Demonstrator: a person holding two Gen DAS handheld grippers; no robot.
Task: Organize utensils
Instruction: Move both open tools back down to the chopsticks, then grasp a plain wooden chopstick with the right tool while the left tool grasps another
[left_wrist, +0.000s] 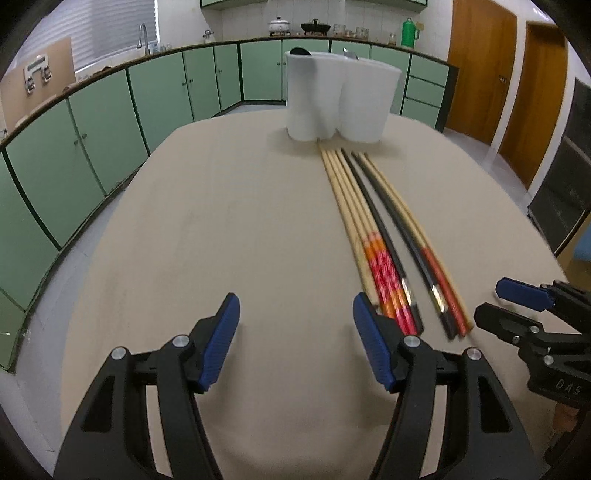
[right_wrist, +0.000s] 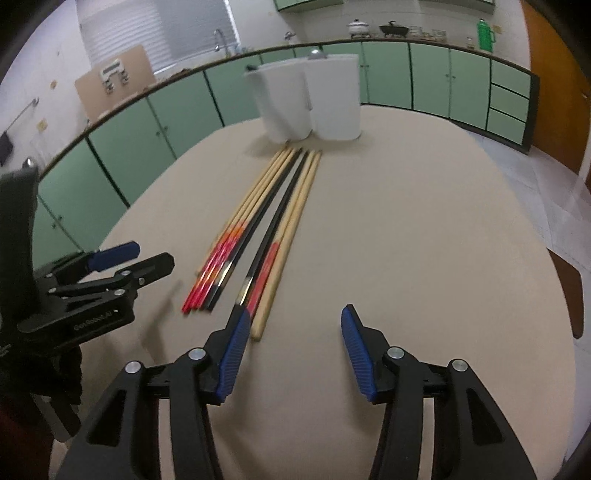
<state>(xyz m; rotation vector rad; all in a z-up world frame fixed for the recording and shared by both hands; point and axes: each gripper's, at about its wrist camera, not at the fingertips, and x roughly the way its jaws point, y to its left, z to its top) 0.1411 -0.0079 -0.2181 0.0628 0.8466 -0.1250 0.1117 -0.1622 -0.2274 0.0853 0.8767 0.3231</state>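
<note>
While both tools hover low over the beige table (left_wrist: 221, 206), the left gripper (left_wrist: 295, 332) has its jaws spread wide with nothing between them, its right blue pad just beside the near ends of the chopsticks (left_wrist: 369, 229). These lie flat on the table in 2 loose clusters, running lengthwise from near the grippers toward the white utensil holder (left_wrist: 340, 99), with their tapered tips almost touching its base. Pale wooden sticks with orange and red patterned ends sit in the left cluster beside a black one; another black stick and a wooden one with a red band lie just to the right. From the right wrist view, the right gripper (right_wrist: 291, 328) is likewise wide apart and holds nothing, its left pad next to the butt of the nearest wooden chopstick. Standing upright at the far side of the table, the white holder shows at least 2 rounded compartments, with dark and metallic utensil tops poking above its rim. Green cabinets (left_wrist: 110, 122) line the room behind.
</note>
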